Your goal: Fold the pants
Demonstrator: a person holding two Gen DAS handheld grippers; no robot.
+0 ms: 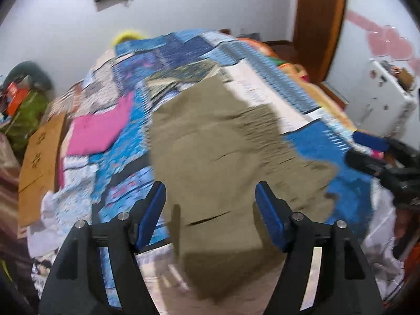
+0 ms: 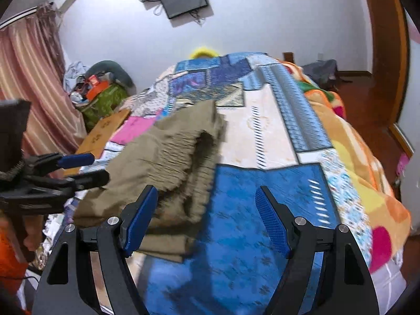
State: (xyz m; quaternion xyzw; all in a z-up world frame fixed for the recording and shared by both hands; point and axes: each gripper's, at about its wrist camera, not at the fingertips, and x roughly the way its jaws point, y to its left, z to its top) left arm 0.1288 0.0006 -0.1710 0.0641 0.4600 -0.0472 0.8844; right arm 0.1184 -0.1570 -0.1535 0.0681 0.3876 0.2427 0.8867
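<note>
Pants (image 1: 210,157): olive, ribbed waistband, motion-blurred at frame centre on patchwork quilt (image 1: 126,141); left gripper (image 1: 210,197) and right gripper (image 2: 207,199) both released.

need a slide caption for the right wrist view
Open right gripper above olive pants lying rumpled on a patchwork bedspread.
</note>
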